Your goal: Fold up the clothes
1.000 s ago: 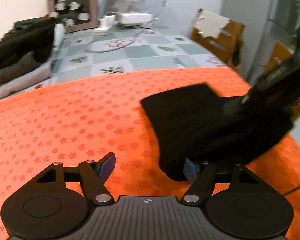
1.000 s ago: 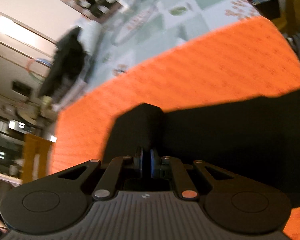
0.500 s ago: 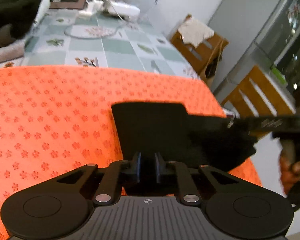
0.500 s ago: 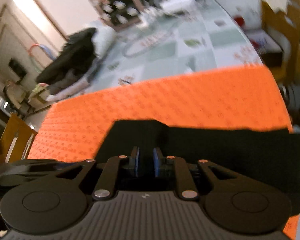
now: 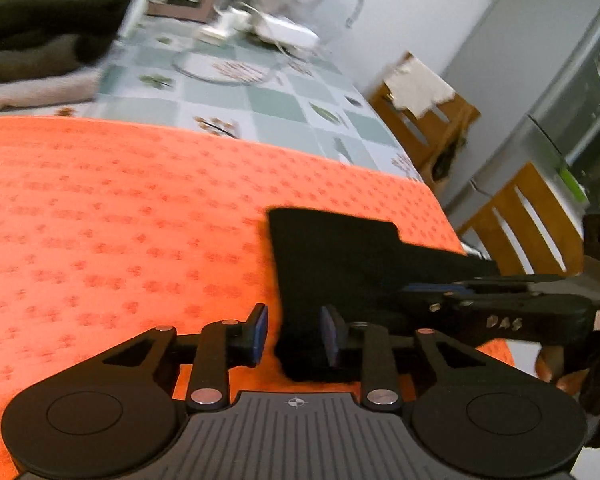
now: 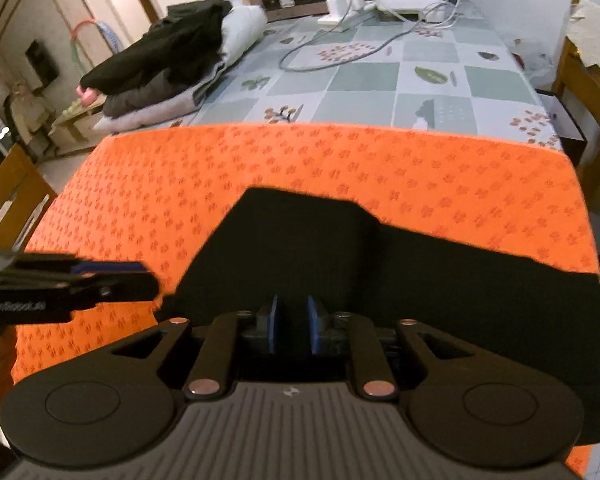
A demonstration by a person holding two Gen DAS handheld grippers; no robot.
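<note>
Item: black garment (image 6: 380, 272), folded flat, matte, no print or label visible. It lies on an orange cloth (image 6: 340, 168) patterned with small darker flower marks, in the lower centre and right of the right wrist view; its far edge steps down from a raised block at centre to a lower band toward the right. In the left wrist view the same garment (image 5: 340, 264) sits at lower centre right.

Writing: white lettering on the side of the left gripper (image 6: 112, 276) at the left edge of the right wrist view, too blurred to read with confidence; similar white marks on the right gripper (image 5: 436, 292) in the left wrist view, likewise unreadable.

Tools: left gripper (image 5: 294, 330), jaws parted and just been opening; the garment's near corner lies between the blue pads (image 5: 260, 326), not pressed. Right gripper (image 6: 294, 322), jaws slightly apart and just been opening, released, black fabric directly beyond them.

Background: checked tablecloth (image 6: 420, 68) with leaf motifs, white power strip and cables (image 6: 352, 4), heap of dark clothing (image 6: 164, 56) upper left, wooden chair (image 5: 428, 120).
</note>
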